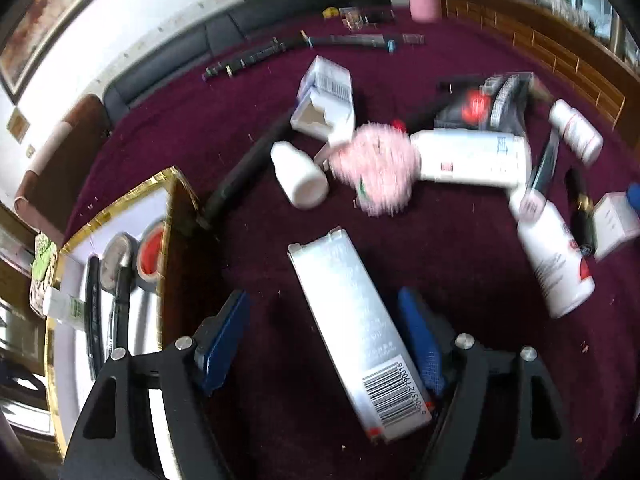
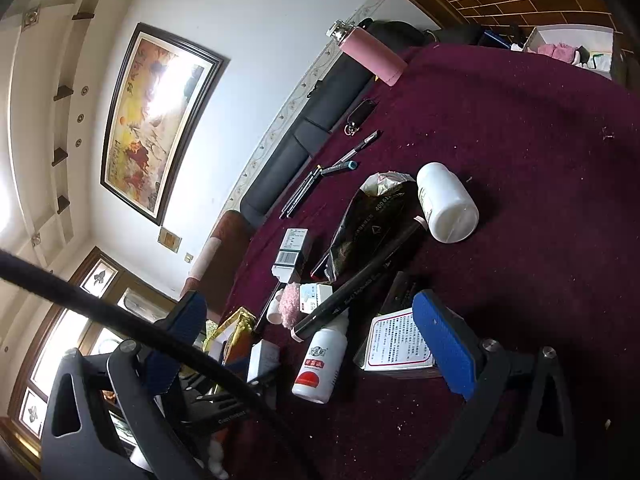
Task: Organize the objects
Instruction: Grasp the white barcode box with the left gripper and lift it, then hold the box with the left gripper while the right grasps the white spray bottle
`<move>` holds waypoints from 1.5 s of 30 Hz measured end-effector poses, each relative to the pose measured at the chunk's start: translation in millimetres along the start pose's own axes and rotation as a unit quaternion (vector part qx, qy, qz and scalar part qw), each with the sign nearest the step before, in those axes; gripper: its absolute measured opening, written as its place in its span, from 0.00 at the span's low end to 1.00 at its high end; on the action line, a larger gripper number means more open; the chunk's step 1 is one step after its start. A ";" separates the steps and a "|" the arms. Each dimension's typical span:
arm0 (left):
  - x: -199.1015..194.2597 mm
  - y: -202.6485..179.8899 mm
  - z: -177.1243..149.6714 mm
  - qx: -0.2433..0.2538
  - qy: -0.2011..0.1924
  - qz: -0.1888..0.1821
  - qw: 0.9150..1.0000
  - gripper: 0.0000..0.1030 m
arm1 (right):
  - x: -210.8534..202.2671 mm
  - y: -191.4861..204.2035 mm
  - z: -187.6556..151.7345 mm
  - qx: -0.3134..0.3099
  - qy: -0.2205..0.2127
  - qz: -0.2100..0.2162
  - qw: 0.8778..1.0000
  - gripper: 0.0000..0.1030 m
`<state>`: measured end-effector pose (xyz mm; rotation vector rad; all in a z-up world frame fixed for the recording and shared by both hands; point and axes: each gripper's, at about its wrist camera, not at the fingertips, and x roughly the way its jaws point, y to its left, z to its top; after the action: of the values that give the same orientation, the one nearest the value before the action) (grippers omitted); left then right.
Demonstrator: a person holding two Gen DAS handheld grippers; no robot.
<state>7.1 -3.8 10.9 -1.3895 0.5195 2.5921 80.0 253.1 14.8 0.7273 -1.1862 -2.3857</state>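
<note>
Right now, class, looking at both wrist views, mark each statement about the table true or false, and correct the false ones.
1. The left claw is wide open around a long white carton. True; only the right pad is near it.
2. The gold-rimmed tray holds rolls of tape. True.
3. The tablecloth is green. False: it is dark maroon.
4. The right claw grips the white bottle with the red label. False: its fingers are spread, holding nothing.
5. The pink flask lies among the clutter at the centre. False: it stands at the far table edge.
</note>
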 end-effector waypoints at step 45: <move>-135.1 198.9 -132.6 -0.271 -0.202 -0.207 0.918 0.22 | 53.3 50.1 2.5 -0.139 0.105 -0.194 0.965 0.98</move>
<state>126.7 -234.1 100.8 -0.8791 -0.5332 2.6261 41.3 197.2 42.0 1.1679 -0.6478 -2.6257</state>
